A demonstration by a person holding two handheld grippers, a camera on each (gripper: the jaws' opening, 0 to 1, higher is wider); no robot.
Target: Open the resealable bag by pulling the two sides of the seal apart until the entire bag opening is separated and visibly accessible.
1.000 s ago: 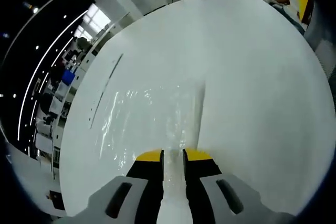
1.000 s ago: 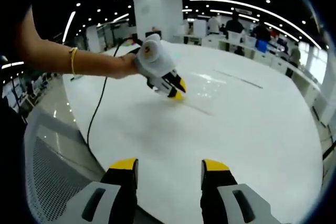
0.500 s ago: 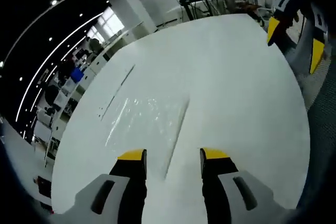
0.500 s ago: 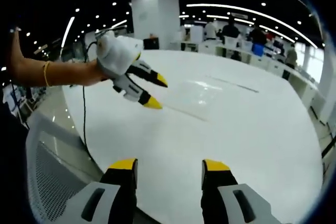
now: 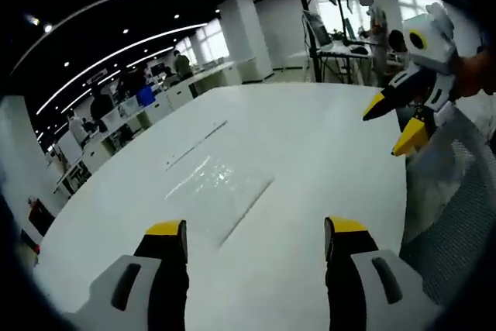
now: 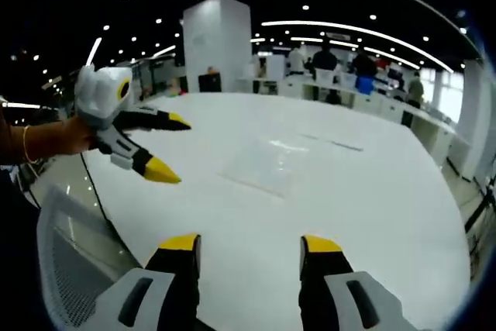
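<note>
The clear resealable bag [image 5: 217, 190] lies flat on the white table [image 5: 310, 153], with no gripper touching it. In the left gripper view my left gripper [image 5: 256, 230] is wide open, held back above the bag's near edge. My right gripper [image 5: 391, 123] hangs open at the upper right of that view, off the table's edge. In the right gripper view the bag [image 6: 271, 162] lies ahead at mid-table. My right gripper [image 6: 250, 244] is open and holds nothing there. The left gripper [image 6: 172, 146] comes in from the left, open, held by a hand.
A thin dark strip [image 6: 345, 145] lies on the table beyond the bag. A mesh chair back [image 6: 70, 269] stands at the table's near edge, and a black cable [image 6: 93, 191] hangs from the left gripper. Desks and people fill the room behind.
My left gripper let go of the bag's edge, opened wide, then lifted back off the table. The bag now lies flat and free. My right gripper stayed open.
</note>
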